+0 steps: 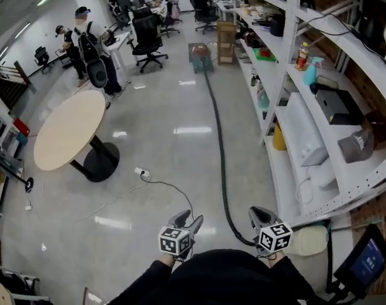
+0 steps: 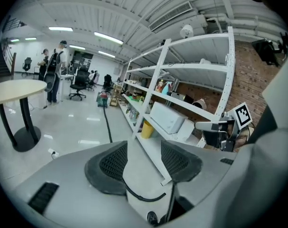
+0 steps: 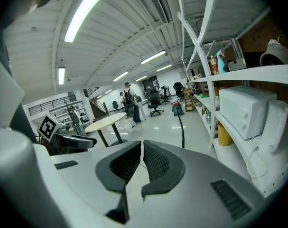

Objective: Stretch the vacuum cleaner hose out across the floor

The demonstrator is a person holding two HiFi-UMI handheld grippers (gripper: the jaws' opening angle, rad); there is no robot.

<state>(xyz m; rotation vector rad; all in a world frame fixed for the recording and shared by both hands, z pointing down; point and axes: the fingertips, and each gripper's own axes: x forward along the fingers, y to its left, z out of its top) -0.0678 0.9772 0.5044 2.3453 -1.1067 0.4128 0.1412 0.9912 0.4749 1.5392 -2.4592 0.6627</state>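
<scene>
Two tools were held low at the near edge of the head view. The left tool (image 1: 188, 220) had its jaws spread, with nothing between them. The right tool (image 1: 261, 213) had its jaws pressed together and empty. The black vacuum hose (image 1: 220, 146) lay on the glossy floor (image 1: 161, 157). Its near part curved close by the right tool. From there it ran in a long line alongside the white shelving (image 1: 283, 88) to the vacuum cleaner (image 1: 200, 57) at the far end.
</scene>
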